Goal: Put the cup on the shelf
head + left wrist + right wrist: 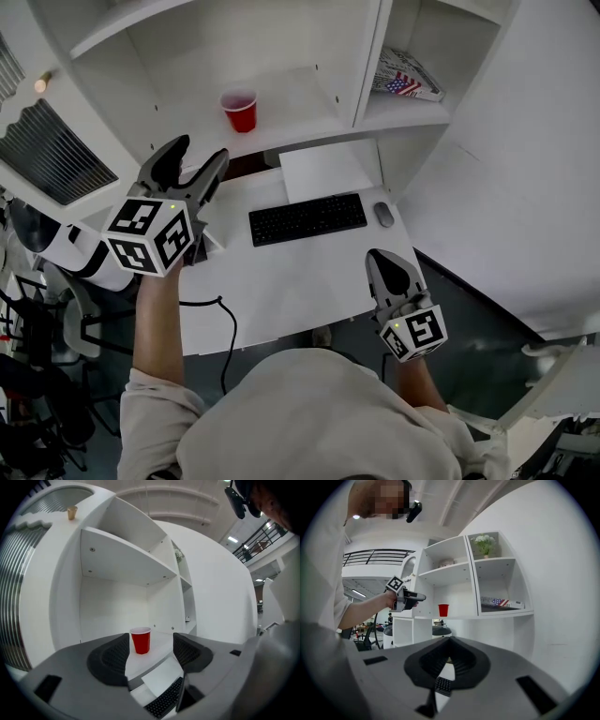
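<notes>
Nearest the head camera, the person's light shirt [309,412] fills the 6 o'clock edge. At 4 o'clock the right gripper [389,270] sits by the front right corner of the white desk [281,291], its jaws closed together on nothing. At 10 o'clock the left gripper [199,155] is held farther forward, with its jaws spread apart and empty.

Farther out on the desk lies a black keyboard [307,218], with a mouse [383,214] at its 3 o'clock and a white sheet [328,171] at its 12 o'clock.

Beyond these, the cup [240,111] stands upright, mouth up, on the lower board of the left compartment of the white shelf unit [309,94]. It is red, tapers toward the base and has a pale rim.

In the left gripper view the cup [141,640] is framed between the two jaw pads but stands well beyond them, untouched. Only the right gripper view shows a flowering plant [484,541] in the top right compartment. A flag-printed box [405,80] lies in the right compartment.

Seen from the right gripper, the left forearm is bare and stretched forward. The left gripper is held level at the cup's 9 o'clock, pointing toward it. The right arm is bent close to the body, and its gripper points forward.
</notes>
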The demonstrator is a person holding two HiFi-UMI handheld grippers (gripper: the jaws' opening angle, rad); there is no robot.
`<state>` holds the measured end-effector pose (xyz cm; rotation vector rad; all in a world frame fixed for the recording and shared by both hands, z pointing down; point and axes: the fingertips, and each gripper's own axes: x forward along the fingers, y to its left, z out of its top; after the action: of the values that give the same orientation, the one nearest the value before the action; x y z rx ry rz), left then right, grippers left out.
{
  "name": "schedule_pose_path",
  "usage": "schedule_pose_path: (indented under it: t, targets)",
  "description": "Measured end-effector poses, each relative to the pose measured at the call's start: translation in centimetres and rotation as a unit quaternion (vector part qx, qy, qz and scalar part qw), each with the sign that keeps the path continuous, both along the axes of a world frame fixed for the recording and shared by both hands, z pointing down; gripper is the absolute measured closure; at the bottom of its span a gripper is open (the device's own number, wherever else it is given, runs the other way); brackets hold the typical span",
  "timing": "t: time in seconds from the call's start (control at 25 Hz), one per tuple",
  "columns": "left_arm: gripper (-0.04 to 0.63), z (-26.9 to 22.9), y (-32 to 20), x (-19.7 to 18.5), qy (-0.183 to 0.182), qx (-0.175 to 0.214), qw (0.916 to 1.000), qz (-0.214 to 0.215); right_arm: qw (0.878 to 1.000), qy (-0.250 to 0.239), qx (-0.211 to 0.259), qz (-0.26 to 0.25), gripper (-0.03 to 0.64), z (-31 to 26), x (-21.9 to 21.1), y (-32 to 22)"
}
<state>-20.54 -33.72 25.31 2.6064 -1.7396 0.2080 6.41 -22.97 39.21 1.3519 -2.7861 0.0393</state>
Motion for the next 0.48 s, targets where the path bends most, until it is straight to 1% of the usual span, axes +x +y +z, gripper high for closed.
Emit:
schedule_pose_path:
  t: [0.48]
  targets:
    - [0.371, 0.1, 5.6, -1.7, 0.014, 0.014, 0.9998, -0.001, 1.0, 0.01, 0.022, -0.014, 0.612, -1.8, -2.5, 2.2]
